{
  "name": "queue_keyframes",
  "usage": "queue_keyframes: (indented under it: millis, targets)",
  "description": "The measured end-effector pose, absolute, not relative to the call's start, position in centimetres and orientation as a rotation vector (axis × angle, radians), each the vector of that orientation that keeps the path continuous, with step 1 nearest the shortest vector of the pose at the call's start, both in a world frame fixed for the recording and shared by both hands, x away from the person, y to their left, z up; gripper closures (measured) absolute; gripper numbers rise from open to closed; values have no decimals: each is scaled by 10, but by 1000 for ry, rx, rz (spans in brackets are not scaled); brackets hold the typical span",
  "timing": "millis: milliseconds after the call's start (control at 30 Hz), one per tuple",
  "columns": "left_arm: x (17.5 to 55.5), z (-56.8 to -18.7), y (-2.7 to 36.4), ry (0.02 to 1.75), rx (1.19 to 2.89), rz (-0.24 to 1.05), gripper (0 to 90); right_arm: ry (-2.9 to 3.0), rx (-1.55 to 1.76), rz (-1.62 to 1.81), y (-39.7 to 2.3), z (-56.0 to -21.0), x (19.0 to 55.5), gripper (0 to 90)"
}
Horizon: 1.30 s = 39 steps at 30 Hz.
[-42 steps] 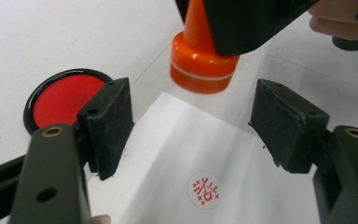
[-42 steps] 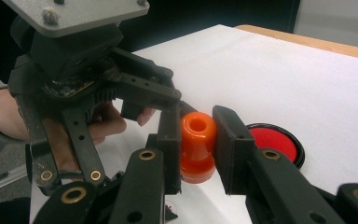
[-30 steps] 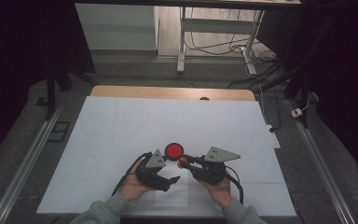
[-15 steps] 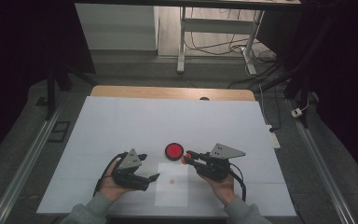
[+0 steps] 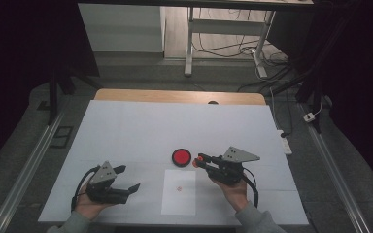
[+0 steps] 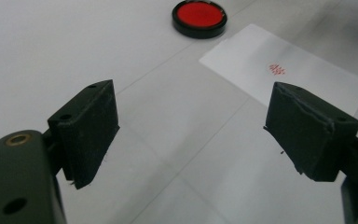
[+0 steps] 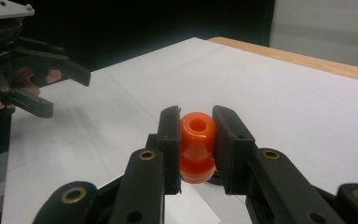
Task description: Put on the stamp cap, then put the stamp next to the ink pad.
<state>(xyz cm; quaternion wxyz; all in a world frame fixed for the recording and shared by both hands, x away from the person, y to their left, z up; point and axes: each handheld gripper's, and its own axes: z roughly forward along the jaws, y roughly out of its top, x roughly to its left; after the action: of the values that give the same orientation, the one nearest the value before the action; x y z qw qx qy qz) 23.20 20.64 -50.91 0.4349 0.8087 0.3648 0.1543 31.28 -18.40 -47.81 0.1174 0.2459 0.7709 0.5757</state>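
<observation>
My right gripper (image 5: 198, 160) is shut on a small orange stamp (image 7: 196, 140), which it holds just right of a round red ink pad (image 5: 181, 157) in a black case. In the right gripper view the stamp's handle sits squeezed between the two pads. A white paper slip (image 5: 178, 201) lies in front of the ink pad and bears a small red print (image 6: 276, 69). My left gripper (image 5: 128, 177) stands open at the lower left with nothing between its fingers. Its own view looks toward the ink pad (image 6: 199, 16) and the paper slip (image 6: 307, 86).
A white sheet (image 5: 141, 126) covers the table, with a wooden edge (image 5: 175, 96) showing at the back. A power strip (image 5: 285, 141) lies off the right side. Metal rails (image 5: 26, 170) run along both sides. Dark floor and desk legs lie beyond.
My left gripper has slid left across the table, away from the ink pad, and the paper slip now lies uncovered. The right gripper has stayed put with the stamp.
</observation>
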Motion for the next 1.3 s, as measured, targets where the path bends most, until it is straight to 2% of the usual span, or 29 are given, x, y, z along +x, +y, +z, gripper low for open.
queue_keyframes:
  millis: [567, 1300]
  targets:
    - [235, -513, 220, 938, 2008, 367, 173, 2227, 746, 1663, -191, -476, 320, 727]
    - [238, -516, 218, 946, 2033, 343, 172, 2212, 848, 1539, -188, -491, 356, 726]
